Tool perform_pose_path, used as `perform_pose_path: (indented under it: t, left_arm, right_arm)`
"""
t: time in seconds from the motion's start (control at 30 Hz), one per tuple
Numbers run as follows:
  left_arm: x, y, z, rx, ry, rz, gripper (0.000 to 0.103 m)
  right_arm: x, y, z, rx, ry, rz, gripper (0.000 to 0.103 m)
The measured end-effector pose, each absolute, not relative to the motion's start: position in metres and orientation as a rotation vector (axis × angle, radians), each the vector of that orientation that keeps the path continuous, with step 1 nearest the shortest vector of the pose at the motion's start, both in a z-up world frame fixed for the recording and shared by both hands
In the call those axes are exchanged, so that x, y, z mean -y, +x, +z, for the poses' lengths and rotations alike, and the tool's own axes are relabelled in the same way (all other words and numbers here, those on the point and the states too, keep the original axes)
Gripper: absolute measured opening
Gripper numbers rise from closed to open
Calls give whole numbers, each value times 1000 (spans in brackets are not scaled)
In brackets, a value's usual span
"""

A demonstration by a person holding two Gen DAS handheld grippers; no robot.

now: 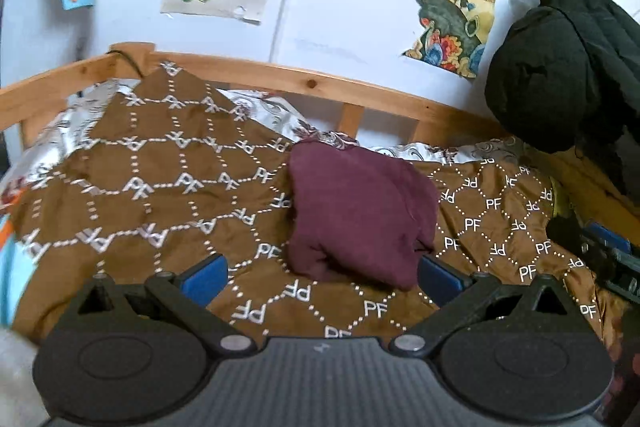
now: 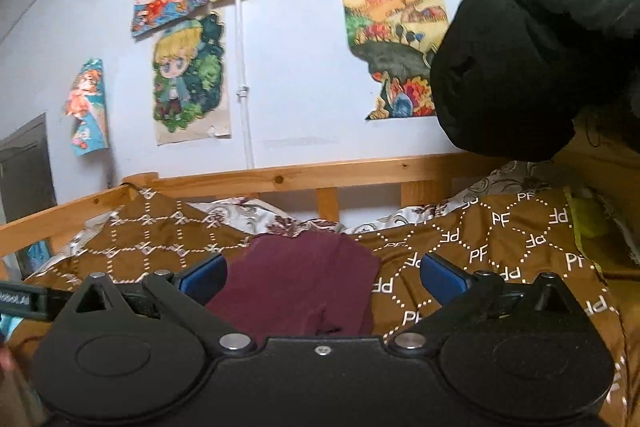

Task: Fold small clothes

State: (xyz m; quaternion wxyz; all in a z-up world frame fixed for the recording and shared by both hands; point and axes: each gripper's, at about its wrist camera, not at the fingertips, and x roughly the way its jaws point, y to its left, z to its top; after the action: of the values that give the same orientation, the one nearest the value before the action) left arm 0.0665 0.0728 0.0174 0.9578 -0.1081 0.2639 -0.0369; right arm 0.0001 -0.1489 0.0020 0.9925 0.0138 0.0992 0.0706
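A soft maroon knit garment (image 1: pixel 360 215), folded into a lumpy rounded bundle, lies mid-frame on a glossy brown PF-monogram bedspread (image 1: pixel 160 187), its long axis running from the near edge toward the pine bed rail (image 1: pixel 280 77). The left gripper (image 1: pixel 320 273) and right gripper (image 2: pixel 322 273) both gape wide, holding nothing.

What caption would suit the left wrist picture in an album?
Open left gripper facing a folded maroon garment on a brown patterned bedspread.
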Motion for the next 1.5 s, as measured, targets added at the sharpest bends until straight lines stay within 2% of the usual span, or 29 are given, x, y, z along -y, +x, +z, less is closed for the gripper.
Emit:
perform_pose_path:
  t: [0.27,0.6,1.0,1.5]
  left_arm:
    - [-72,14,20,-520,-161,-85,102]
    - [-43,-9,4,-546,-27,-85,102]
    - [-52,0,-4,-582,-56,-51,102]
    - [-53,2,-5,-594,-58,-45,102]
  right_arm:
    - [141,-57,-6,-217,17,123,102]
    - [147,-99,-12,-221,-1,68,102]
    - [139,-88,-27,-316,-48,40,102]
    - [145,-82,-29,-345,-14,16,102]
